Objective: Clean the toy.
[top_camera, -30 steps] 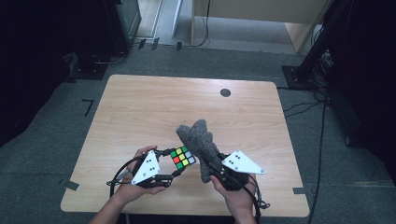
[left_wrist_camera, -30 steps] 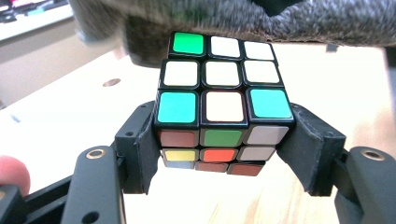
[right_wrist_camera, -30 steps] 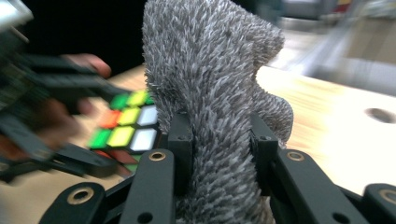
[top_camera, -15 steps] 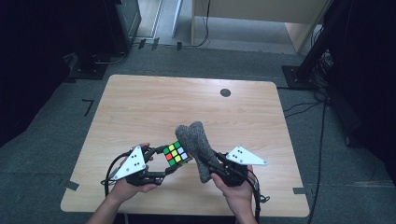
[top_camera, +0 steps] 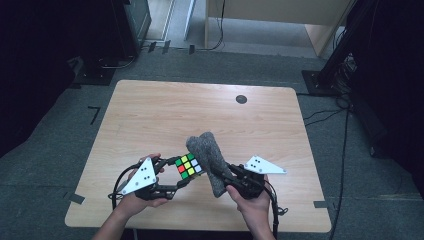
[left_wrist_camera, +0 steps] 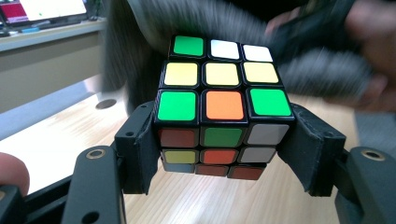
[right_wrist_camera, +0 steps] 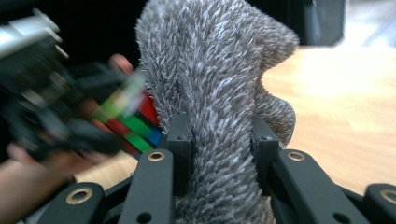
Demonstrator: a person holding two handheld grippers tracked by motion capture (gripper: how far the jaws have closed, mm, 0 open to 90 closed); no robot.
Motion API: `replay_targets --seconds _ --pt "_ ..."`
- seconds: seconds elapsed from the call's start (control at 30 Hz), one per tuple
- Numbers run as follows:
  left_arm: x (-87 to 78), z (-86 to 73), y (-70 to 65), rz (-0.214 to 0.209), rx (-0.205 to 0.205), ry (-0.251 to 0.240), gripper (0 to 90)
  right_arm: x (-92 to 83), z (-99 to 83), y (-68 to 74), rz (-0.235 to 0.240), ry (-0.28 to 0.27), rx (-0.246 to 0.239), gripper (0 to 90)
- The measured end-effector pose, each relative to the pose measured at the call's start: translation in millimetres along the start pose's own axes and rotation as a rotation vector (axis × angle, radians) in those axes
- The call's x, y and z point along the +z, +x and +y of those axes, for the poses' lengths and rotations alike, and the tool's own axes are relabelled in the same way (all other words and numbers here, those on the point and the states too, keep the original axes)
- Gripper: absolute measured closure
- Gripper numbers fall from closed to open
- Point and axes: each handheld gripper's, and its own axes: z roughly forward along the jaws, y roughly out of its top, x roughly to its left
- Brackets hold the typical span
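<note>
A scrambled colour cube (top_camera: 187, 166) (left_wrist_camera: 219, 119) is clamped between the pads of my left gripper (top_camera: 181, 176) (left_wrist_camera: 223, 151), held above the table near its front edge. My right gripper (top_camera: 223, 176) (right_wrist_camera: 223, 140) is shut on a grey fuzzy cloth (top_camera: 207, 157) (right_wrist_camera: 219, 88) that stands up from its jaws and leans against the cube's right side. In the right gripper view the cube (right_wrist_camera: 133, 119) shows blurred just left of the cloth. The cloth (left_wrist_camera: 154, 42) hangs blurred behind the cube in the left gripper view.
The wooden table (top_camera: 165, 115) has a small round dark hole (top_camera: 241, 99) near its far right. Dark stands and cables sit on the floor around the table. Both hands are at the table's front edge.
The cube and left gripper have shifted slightly left and the cube has turned a little. The cloth stays against its right side, and both grips are unchanged.
</note>
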Motion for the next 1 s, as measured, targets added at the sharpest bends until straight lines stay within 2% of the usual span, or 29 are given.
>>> replay_targets --seconds 0.07,0.13,0.2,0.27,0.33,0.37,0.4,0.47,0.6,0.7,0.87,0.93,1.0 --pt "2.3 -0.7 -1.7 -0.008 0.004 0.006 34.5 -4.4 3.7 3.3 0.033 -0.047 0.001 69.3" --pt "2.9 0.9 -3.8 -0.021 0.005 -0.003 34.5 -4.0 4.1 6.2 0.031 -0.051 -0.017 69.4" --pt "2.5 2.6 -5.0 -0.022 0.008 -0.003 34.5 -0.2 1.8 6.0 0.026 -0.026 -0.02 69.6" --pt "1.4 2.8 -4.3 -0.025 0.005 -0.008 34.5 3.1 -2.0 1.8 0.019 -0.008 0.005 69.7" --pt "-0.3 3.8 -2.9 -0.034 -0.011 -0.023 34.5 7.6 -5.4 -3.5 -0.018 0.054 0.015 69.6" --pt "-0.7 4.5 -2.3 -0.031 -0.015 -0.026 34.4 8.4 -6.4 -5.1 -0.023 0.063 0.019 69.6" --pt "-0.7 4.5 -2.0 -0.03 -0.018 -0.027 34.5 7.9 -7.1 -6.9 -0.016 0.059 0.036 69.5" --pt "-0.8 4.0 -0.5 -0.031 -0.033 -0.03 34.5 4.9 -4.9 -6.2 -0.007 0.036 0.04 69.4" --pt "-0.3 1.6 4.5 -0.052 -0.09 -0.034 34.5 -3.6 2.7 0.3 0.046 -0.045 0.033 69.3" --pt "-1.7 2.6 5.6 -0.06 -0.108 -0.051 34.5 -1.1 2.7 3.9 0.052 -0.025 0.008 69.0" --pt "-3.5 3.0 7.2 -0.048 -0.107 -0.055 34.5 10.2 -7.7 -7.4 0.033 0.063 0.055 68.9" --pt "-3.2 2.7 6.9 -0.043 -0.098 -0.051 34.5 8.6 -7.1 -9.5 0.035 0.058 0.067 68.9" --pt "-2.2 2.0 6.4 -0.035 -0.084 -0.035 34.5 4.4 -4.0 -8.9 0.044 0.022 0.068 69.0"
